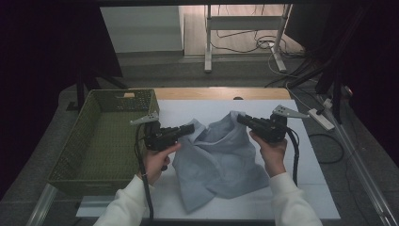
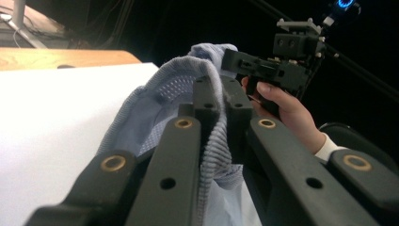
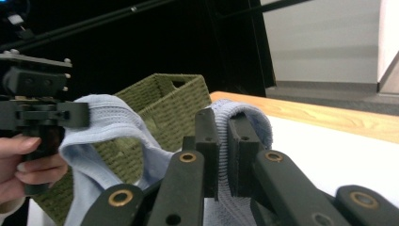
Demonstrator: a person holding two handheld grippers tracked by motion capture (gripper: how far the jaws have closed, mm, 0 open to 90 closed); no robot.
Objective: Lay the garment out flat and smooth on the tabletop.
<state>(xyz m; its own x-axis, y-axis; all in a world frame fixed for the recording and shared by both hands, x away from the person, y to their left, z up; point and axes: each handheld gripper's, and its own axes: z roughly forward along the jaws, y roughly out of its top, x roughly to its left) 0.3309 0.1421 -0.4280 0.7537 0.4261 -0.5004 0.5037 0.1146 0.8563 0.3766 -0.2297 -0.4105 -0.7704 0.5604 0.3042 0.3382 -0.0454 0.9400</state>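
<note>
Both tongs have the shirt's upper edge, nothing is packed yet.

My left tongs (image 1: 188, 128) and right tongs (image 1: 241, 118) are each clamped on the ribbed edge of the pale blue shirt (image 1: 221, 162), its body draped on the desk (image 1: 310, 188); I judge lifting it toward the empty green basket (image 1: 75, 150) at left remains.
</note>
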